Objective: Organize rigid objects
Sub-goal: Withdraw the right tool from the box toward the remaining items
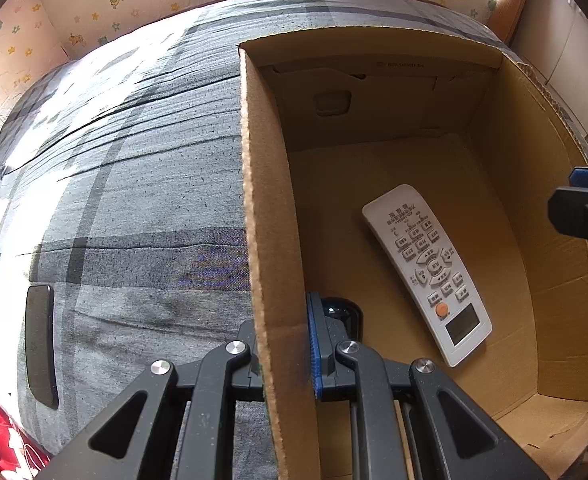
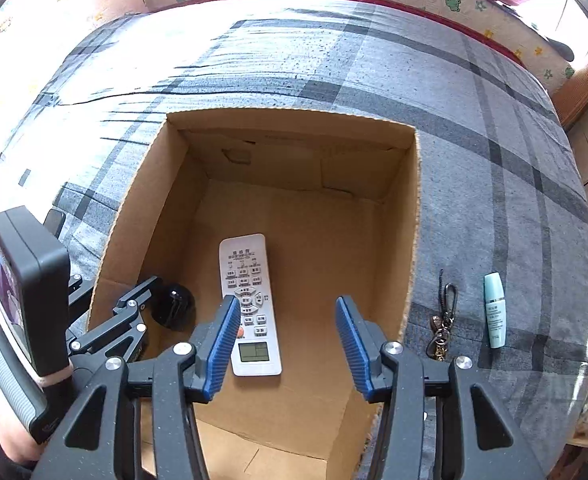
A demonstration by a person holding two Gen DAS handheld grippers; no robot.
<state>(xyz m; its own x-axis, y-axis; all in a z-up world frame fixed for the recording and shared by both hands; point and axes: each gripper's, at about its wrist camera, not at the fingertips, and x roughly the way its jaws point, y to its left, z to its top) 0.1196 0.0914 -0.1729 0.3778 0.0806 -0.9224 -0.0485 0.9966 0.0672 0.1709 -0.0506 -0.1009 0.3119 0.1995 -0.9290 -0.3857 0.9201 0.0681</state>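
The left hand-held gripper pinched the cardboard box wall, apparently steadying it on the bed, while the right hand-held gripper hung half-open and empty above the white remote lying inside beside a black rounded object, with the keychain and pale tube left outside.

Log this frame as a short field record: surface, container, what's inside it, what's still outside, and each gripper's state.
surface: grey plaid bedcover
container: open cardboard box, standing on the bedcover
inside box: white remote lying flat, buttons up; round black object near the left wall
outside box: keychain and small teal tube to its right; dark flat object to its left
left gripper: shut on the box's left wall
right gripper: open, empty, above the box
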